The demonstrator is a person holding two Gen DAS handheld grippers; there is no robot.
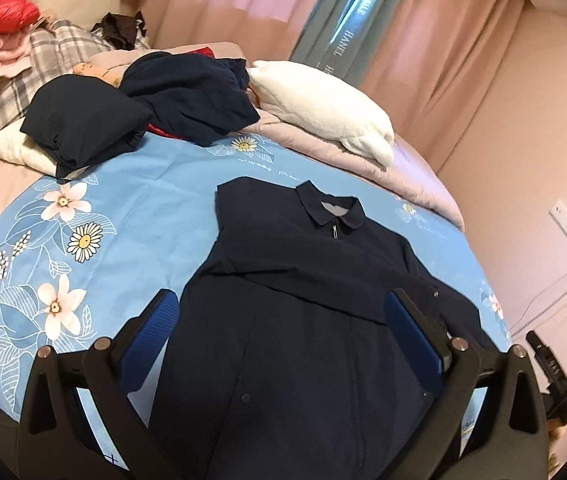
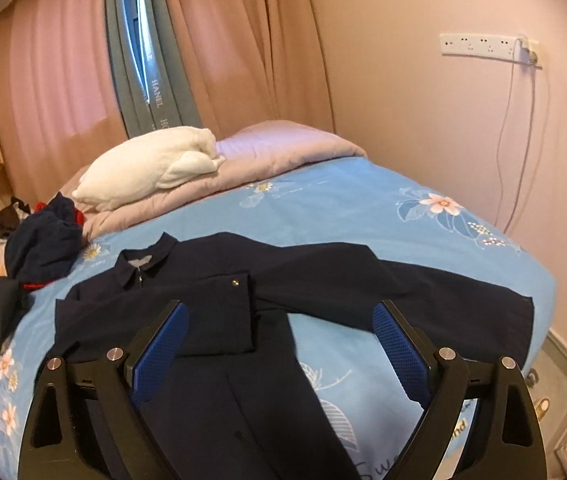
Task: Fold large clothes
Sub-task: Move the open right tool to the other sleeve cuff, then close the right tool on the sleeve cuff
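Observation:
A dark navy zip jacket (image 1: 295,300) lies face up on the blue floral bedsheet (image 1: 131,216), collar toward the far side. One sleeve is folded across the chest, its cuff with a metal snap (image 2: 235,281) on top. The other sleeve (image 2: 463,292) stretches out flat toward the bed's right edge. The jacket also shows in the right wrist view (image 2: 219,380). My left gripper (image 1: 279,304) is open and empty above the jacket's middle. My right gripper (image 2: 279,320) is open and empty above the folded cuff and the outstretched sleeve.
A white plush pillow (image 1: 323,108) and a pink quilt (image 2: 275,152) lie at the head of the bed. Dark folded and crumpled clothes (image 1: 83,124) pile at the back left. More laundry (image 1: 3,52) lies beyond. A wall (image 2: 443,128) with a power strip (image 2: 483,46) borders the right side.

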